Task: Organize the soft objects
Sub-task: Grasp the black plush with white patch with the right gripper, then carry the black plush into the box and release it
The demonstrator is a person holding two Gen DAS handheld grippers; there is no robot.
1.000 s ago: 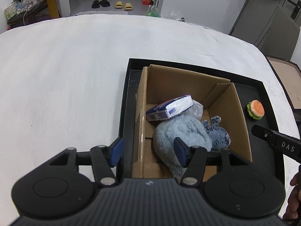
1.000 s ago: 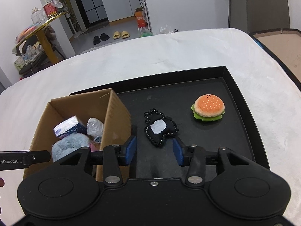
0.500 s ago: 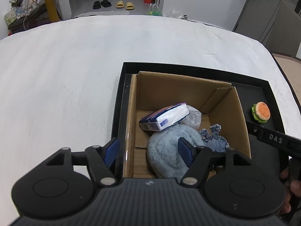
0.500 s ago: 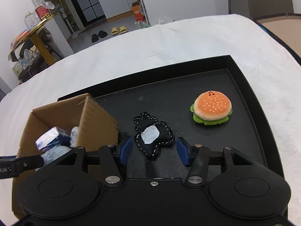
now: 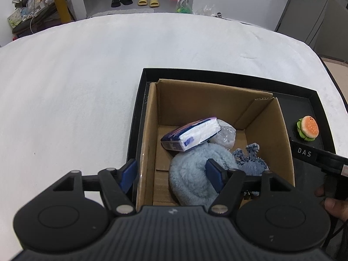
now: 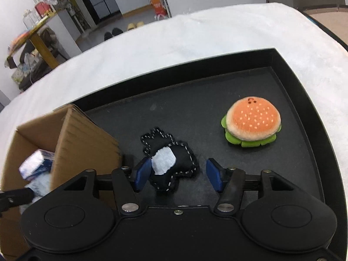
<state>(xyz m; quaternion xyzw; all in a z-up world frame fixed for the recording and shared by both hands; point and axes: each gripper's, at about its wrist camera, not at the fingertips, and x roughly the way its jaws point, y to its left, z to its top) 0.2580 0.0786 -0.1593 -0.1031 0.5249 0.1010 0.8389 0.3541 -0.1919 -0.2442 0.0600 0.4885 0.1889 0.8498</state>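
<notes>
Left wrist view: left gripper (image 5: 171,173) hovering with jaws spread wide, straddling the left wall of the cardboard box (image 5: 150,139), gripping nothing; one blue pad outside, the other over the light blue fluffy plush (image 5: 191,174). Lying inside the box: tissue pack (image 5: 191,133), denim piece (image 5: 250,158). Burger plush (image 5: 308,128) sitting on the black tray (image 5: 228,74).

Right wrist view: right gripper (image 6: 177,174) hanging wide open, bracketing the black stitched plush (image 6: 169,163) on the tray, left pad touching or nearly touching it, not pinching. Burger plush sitting well apart to the right.
</notes>
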